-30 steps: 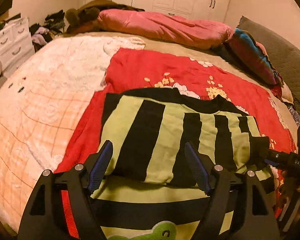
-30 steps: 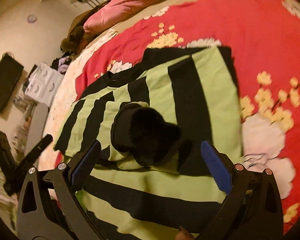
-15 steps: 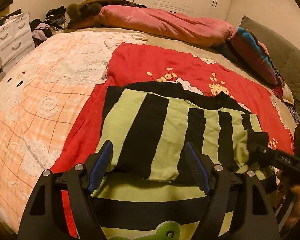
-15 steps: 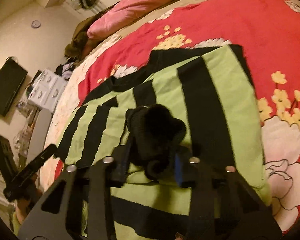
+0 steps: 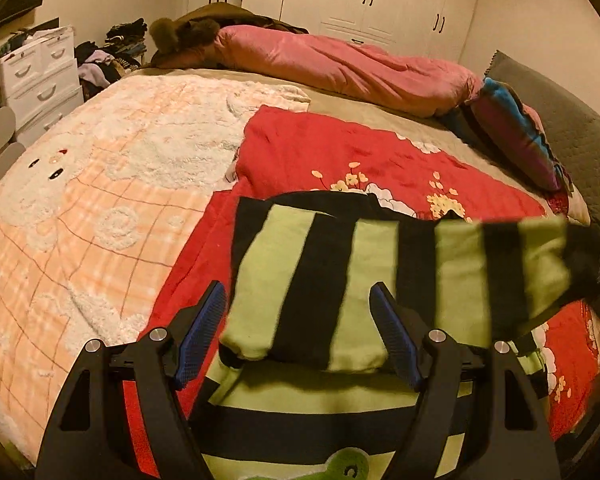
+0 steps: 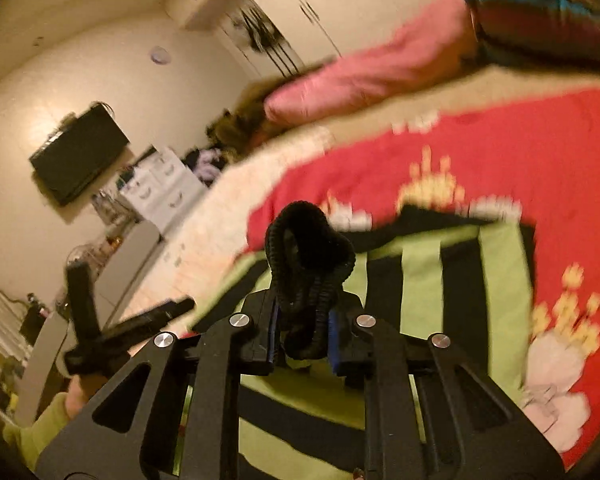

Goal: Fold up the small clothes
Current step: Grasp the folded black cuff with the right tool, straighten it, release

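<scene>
While the green-and-black striped sweater (image 5: pixel 324 292) is lying across the red floral blanket (image 5: pixel 340 152) on the bed (image 5: pixel 80 200), the right tongs (image 6: pixel 302 340) are clamping nearly closed on the black ribbed cuff (image 6: pixel 304 248) of one sleeve and holding it up off the body of the garment, so the sleeve is hanging as a raised striped band out toward the right side in the left wrist view. The left tongs (image 5: pixel 300 332) are standing wide open and gripping nothing, hovering low over the near folded edge of the sweater. The sleeve's long axis is running sideways across the garment, from the right tongs toward the left ones, so I judge the right hand is the one placed to carry the cuff inward over the body.
</scene>
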A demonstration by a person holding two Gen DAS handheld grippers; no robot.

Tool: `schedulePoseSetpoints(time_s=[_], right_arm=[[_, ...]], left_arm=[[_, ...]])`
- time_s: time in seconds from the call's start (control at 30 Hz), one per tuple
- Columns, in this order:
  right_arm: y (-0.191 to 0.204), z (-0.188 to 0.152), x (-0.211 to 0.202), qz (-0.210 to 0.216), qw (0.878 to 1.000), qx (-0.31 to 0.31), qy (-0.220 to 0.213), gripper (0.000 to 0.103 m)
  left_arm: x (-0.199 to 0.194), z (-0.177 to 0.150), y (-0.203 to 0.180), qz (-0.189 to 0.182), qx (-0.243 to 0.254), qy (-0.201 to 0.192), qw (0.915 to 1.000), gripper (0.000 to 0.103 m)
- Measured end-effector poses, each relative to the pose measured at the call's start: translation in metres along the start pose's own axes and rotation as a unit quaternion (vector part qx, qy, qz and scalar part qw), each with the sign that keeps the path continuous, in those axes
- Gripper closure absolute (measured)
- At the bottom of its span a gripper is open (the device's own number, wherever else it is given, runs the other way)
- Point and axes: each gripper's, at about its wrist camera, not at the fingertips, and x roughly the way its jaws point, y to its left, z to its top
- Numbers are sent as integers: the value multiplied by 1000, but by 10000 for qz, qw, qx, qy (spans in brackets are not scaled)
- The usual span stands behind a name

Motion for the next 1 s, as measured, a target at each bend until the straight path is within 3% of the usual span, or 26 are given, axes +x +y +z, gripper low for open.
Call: schedulePoseSetpoints(time_s=[0.17, 0.33, 0.47, 0.6, 0.67, 0.77, 0.83, 1.0], right_arm=[[-25, 3, 3, -844, 9963, -81, 102, 91], [-64, -10, 28, -1240, 9905, 282, 517, 90], [-77, -17, 37, -1723, 9815, 347, 756, 80], [-82, -18, 27, -2192, 9728, 408, 636, 74], [-83, -15, 16, -2504, 9666, 293, 468, 74], [-77, -8, 2, -2510, 9678, 142, 149, 74], [-63, -5, 0, -2122, 9772, -56, 9, 74], [-38, -11, 25, -1579, 9855, -548, 307, 74]], left_arm=[[8, -4, -5, -23, 46, 116, 9999, 30], [20, -14, -15, -14, 198, 260, 9995, 30], [22, -16, -24, -29, 351, 264, 9990, 30], [26, -14, -37, -74, 576, 132, 9982, 30], [36, -15, -43, 0, 686, 277, 9973, 30], [43, -16, -48, -29, 712, 335, 9969, 30], [46, -16, -55, -26, 824, 325, 9961, 30], [63, -16, -63, -5, 986, 567, 9935, 30]])
